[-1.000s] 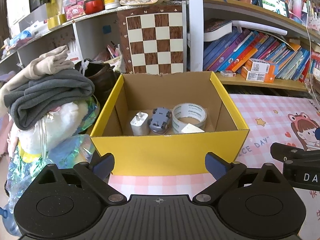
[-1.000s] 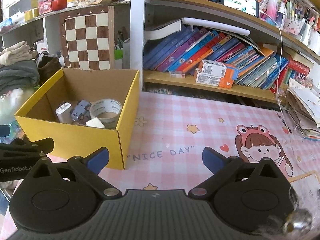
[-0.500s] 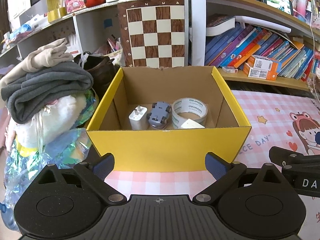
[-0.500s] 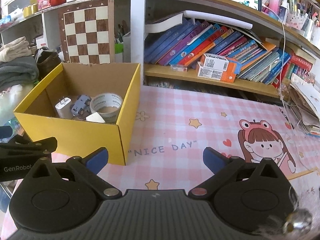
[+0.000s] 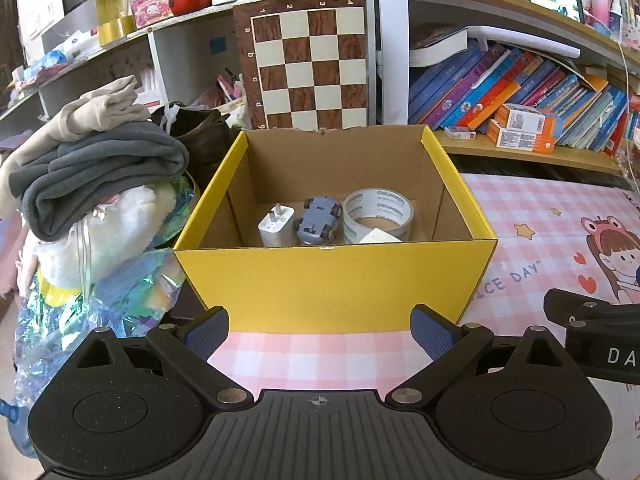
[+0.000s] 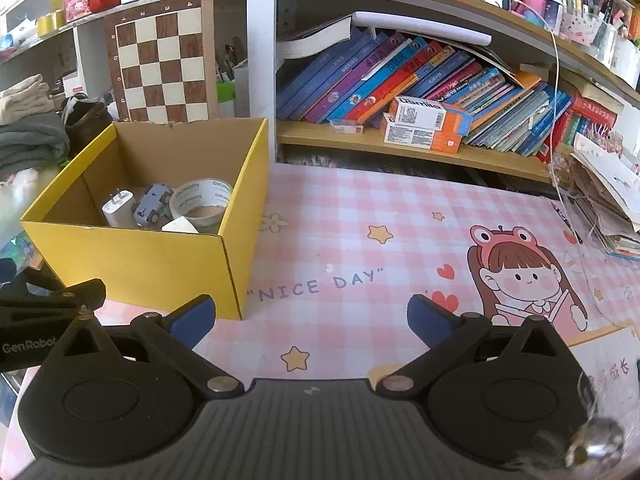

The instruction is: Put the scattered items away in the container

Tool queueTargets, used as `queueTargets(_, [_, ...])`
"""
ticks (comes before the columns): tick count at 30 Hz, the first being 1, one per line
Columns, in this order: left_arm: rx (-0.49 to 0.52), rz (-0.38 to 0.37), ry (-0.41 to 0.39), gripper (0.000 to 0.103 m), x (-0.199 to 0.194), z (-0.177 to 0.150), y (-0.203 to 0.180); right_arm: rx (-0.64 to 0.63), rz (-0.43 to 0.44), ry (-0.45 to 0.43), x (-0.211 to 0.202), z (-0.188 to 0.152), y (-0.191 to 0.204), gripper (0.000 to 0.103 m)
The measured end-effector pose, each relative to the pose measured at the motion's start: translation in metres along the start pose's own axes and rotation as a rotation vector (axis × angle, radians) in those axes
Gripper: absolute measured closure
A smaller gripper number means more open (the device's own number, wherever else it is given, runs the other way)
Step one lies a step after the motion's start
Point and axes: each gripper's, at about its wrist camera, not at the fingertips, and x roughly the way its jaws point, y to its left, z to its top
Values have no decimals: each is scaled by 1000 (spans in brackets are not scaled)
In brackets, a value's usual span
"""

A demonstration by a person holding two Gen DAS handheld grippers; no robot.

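Observation:
A yellow cardboard box (image 5: 332, 284) (image 6: 140, 264) stands on the pink checked mat. Inside it lie a white plug adapter (image 5: 276, 225) (image 6: 117, 212), a grey-blue toy car (image 5: 318, 221) (image 6: 153, 210), a roll of clear tape (image 5: 378, 216) (image 6: 202, 202) and a small white block (image 5: 380, 237) (image 6: 180, 226). My left gripper (image 5: 320, 330) is open and empty, just in front of the box's near wall. Right of the box, my right gripper (image 6: 310, 318) hangs open and empty over the mat.
Folded grey and beige clothes (image 5: 88, 160) and a shiny plastic bag (image 5: 96, 300) crowd the box's left side. A chessboard (image 5: 308, 68) leans behind it. Shelves of books (image 6: 420, 84) run along the back; loose papers (image 6: 608, 196) lie at the far right.
Both grippers have drawn back and risen a little, so the box looks slightly farther away and more of its inside shows. The box's contents have not moved.

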Motion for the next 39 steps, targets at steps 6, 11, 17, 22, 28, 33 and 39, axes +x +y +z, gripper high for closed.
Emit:
queueTargets(6, [1, 3, 0, 4, -1, 2, 0, -3, 7, -5, -1, 0, 0, 0])
queueTargets(11, [7, 10, -10, 0, -3, 2, 0, 0, 7, -5, -1, 0, -1, 0])
queueTargets(17, [4, 10, -2, 0, -1, 2, 1, 1, 11, -3, -1, 0, 0, 0])
queueTargets(22, [13, 8, -3, 0, -1, 2, -1, -2, 11, -1, 0, 0, 0, 0])
queueTargets(28, [13, 5, 1, 0, 0, 2, 0, -6, 13, 1, 1, 0, 1, 0])
queueTargets(33, [9, 3, 3, 0, 1, 2, 0, -11, 17, 2, 2, 1, 2, 0])
queueTargets(39, [2, -1, 8, 0, 2, 2, 2, -13, 18, 2, 2, 1, 3, 0])
